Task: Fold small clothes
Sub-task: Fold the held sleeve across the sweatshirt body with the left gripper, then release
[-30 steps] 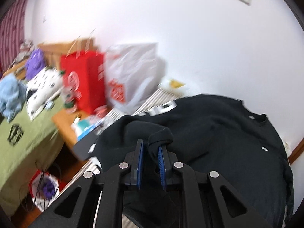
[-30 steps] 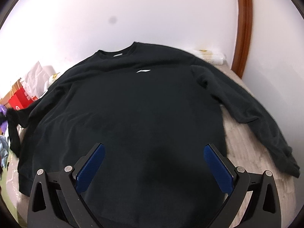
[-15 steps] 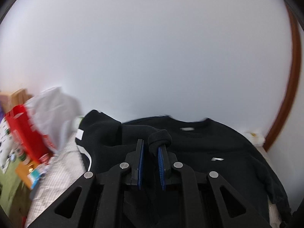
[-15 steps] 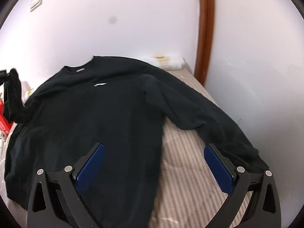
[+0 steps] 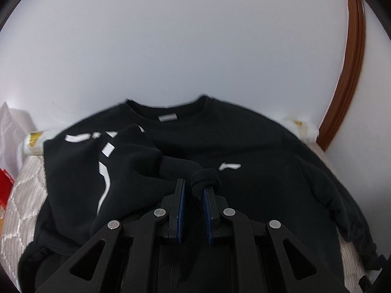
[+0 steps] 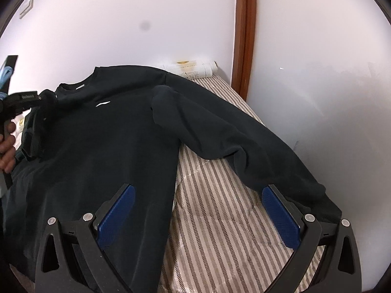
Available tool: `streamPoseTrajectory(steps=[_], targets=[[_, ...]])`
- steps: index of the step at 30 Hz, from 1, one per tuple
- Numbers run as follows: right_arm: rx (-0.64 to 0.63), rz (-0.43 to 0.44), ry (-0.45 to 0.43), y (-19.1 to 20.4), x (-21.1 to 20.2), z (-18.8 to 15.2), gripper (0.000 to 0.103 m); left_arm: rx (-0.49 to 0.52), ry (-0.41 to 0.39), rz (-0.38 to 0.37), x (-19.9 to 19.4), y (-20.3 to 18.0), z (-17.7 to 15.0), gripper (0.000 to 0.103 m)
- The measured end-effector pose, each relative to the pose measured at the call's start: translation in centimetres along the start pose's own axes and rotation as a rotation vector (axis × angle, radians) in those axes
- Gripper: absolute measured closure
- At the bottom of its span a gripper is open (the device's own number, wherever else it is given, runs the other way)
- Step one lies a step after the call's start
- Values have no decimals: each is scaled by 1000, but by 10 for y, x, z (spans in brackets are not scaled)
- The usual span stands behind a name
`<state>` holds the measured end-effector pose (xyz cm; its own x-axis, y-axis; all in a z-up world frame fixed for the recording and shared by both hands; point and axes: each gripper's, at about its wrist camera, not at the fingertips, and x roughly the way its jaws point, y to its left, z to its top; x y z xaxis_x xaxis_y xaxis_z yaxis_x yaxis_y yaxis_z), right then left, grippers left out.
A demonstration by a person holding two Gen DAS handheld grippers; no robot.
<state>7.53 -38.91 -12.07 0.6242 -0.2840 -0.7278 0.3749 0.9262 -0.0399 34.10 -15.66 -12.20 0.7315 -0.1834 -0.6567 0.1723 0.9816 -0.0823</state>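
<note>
Two grippers over black sweatshirt [image 6: 117, 131] spread front-up on striped bed cover [image 6: 215, 210]. Left gripper [image 5: 194, 190]: jaws nearly closed, blue pads pinching sleeve cuff [image 5: 204, 176]; that sleeve folded across chest, near white chest logo [image 5: 229, 166]. Reflective white stripes [image 5: 103, 171] visible on folded-over part. Right gripper [image 6: 198, 210]: jaws wide apart, holding nothing, hovering above bed cover beside sweatshirt hem. Other sleeve [image 6: 244, 146] lies outstretched along wall side. Person's hand [image 6: 7, 146] on left gripper handle at frame edge.
</note>
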Motion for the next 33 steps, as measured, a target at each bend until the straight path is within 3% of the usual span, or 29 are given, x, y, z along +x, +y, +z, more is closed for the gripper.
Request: streamPoseTrajectory(steps=[4, 10, 13, 14, 15, 20, 24, 30, 33], targets=[[-10, 5, 11, 5, 8, 0, 1, -1, 27, -16, 12, -1, -4, 88], [-39, 26, 6, 24, 10, 6, 1, -42, 33, -33, 4, 15, -3, 75], [-66, 55, -5, 45, 7, 12, 3, -91, 19, -43, -11, 39, -8, 52], [-75, 65, -8, 51, 6, 13, 4, -110, 9, -45, -18, 49, -12, 34], [-84, 76, -10, 58, 5, 15, 5, -131, -10, -42, -26, 61, -16, 29], [-136, 156, -10, 106, 2, 25, 17, -182, -41, 29, -57, 117, -36, 29], [-194, 209, -16, 154, 2, 34, 27, -220, -20, 98, -74, 170, -55, 29], [-231, 326, 9, 216, 17, 47, 28, -254, 30, 179, -76, 225, -88, 29], [-224, 385, 36, 242, 31, 52, 27, -277, 54, 185, -64, 239, -101, 29]])
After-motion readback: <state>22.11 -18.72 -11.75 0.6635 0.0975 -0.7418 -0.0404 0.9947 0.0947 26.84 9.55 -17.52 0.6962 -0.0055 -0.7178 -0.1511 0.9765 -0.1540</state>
